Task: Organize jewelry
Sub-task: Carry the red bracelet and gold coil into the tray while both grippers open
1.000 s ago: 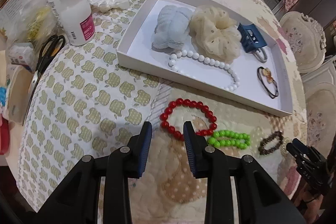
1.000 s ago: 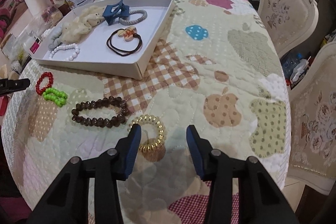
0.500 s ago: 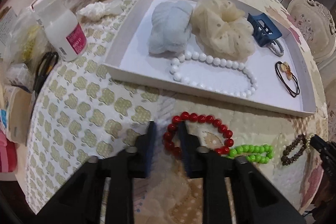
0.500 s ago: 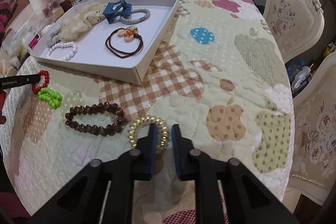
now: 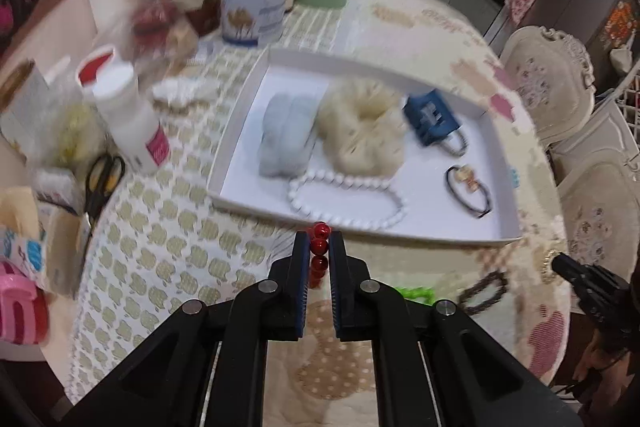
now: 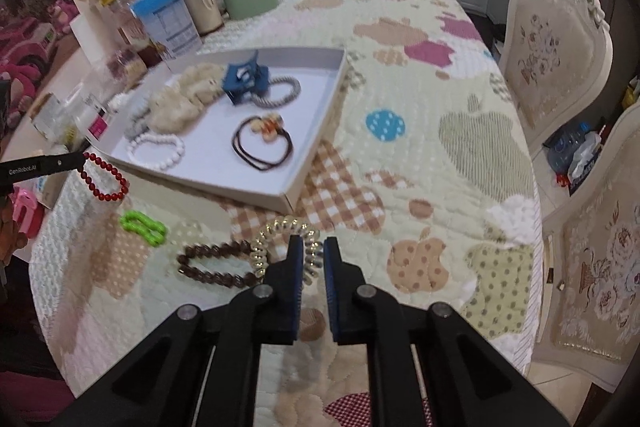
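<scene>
Fingertips of both grippers are clamped — left gripper (image 5: 319,247) on the red glass-bead bracelet (image 6: 105,177), right gripper (image 6: 311,259) on the gold spiral coil hair tie (image 6: 288,247) — with the shallow white cardboard tray (image 6: 312,163) just ahead, nearer the left.

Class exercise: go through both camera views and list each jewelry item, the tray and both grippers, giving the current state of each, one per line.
Left gripper: shut on the red bead bracelet, lifted.
Right gripper: shut on the gold coil hair tie.
Green bead bracelet: lying on the tablecloth.
Brown bead bracelet: lying on the tablecloth.
White tray: open, holding the white bead bracelet, scrunchies and hair ties.
</scene>
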`<state>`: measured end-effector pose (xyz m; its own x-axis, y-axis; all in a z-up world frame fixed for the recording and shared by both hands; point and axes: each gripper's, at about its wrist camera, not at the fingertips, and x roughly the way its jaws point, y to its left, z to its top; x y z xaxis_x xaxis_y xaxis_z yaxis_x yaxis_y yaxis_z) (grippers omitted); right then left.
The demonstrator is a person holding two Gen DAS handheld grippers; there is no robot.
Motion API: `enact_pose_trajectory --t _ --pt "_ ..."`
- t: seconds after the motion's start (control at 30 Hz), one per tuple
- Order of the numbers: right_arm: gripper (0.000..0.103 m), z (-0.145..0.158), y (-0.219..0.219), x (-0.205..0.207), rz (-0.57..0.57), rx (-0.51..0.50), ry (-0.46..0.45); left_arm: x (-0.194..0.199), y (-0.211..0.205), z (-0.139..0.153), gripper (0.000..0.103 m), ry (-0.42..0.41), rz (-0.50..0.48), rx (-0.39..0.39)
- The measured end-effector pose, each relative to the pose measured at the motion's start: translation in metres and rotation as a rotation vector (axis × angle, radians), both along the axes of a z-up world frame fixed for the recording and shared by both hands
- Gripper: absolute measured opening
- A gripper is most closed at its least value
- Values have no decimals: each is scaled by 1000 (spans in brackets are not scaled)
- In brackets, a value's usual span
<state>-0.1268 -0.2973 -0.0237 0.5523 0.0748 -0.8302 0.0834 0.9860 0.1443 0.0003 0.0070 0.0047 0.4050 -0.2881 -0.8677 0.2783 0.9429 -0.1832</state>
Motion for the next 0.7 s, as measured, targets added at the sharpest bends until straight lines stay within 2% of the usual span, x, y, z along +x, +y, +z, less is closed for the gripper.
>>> enact_pose_trajectory --t 0.17,0.37,0.7 --pt "10 16 6 5 22 20 -33 -1 -9 34 0 -47 -27 -8" --pt "10 28 15 18 52 33 -59 -4 -24 56 0 -85 -54 2" --pt "10 35 19 45 77 43 -67 -4 -71 61 0 -100 -123 22"
